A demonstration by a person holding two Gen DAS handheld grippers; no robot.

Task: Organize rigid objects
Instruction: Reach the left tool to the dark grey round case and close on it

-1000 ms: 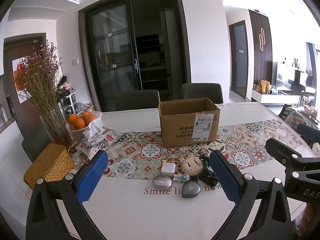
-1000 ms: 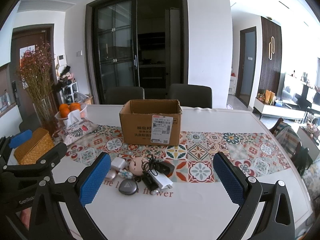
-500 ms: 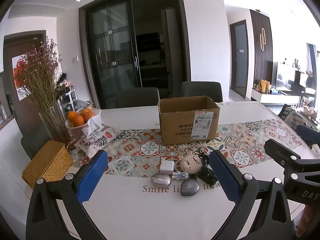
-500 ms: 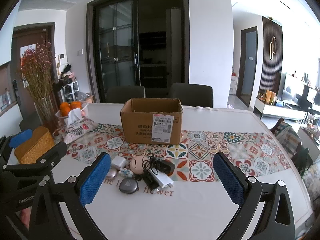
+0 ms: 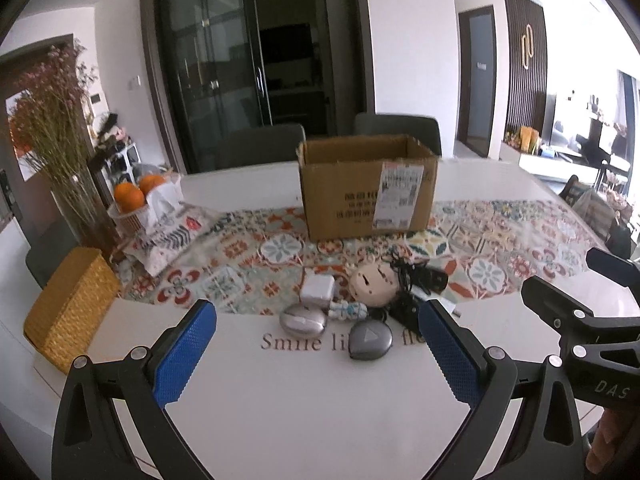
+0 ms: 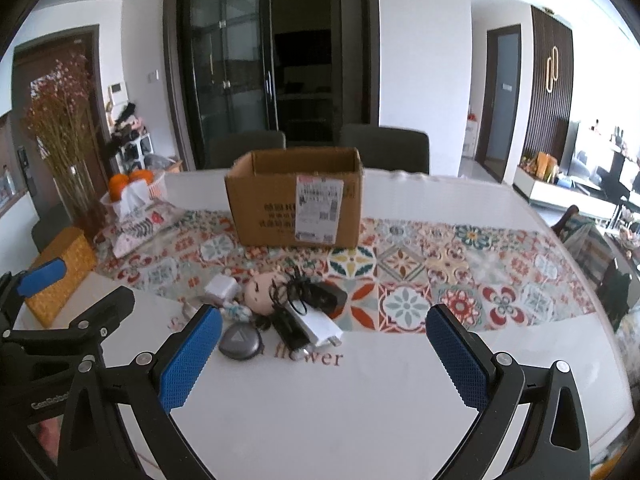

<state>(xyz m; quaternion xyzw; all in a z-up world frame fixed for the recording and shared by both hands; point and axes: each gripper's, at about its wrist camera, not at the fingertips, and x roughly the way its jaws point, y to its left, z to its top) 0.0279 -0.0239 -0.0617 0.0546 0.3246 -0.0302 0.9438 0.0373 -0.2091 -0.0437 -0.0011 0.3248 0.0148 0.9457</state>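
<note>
Now, on the left sits a bumpy woven yellow basket (image 5: 72, 304). Next comes the left gripper (image 5: 316, 354), spread wide and empty, its blue pads rough. Between them lies a pile of small things: a shiny oval case (image 5: 303, 319), a white square plug (image 5: 317, 290), a round pink toy (image 5: 374, 283). Behind stands the brown cardboard box (image 5: 366, 192). The right gripper (image 6: 324, 350) is wide and empty too. Both have moved closer to the pile than before.
</note>
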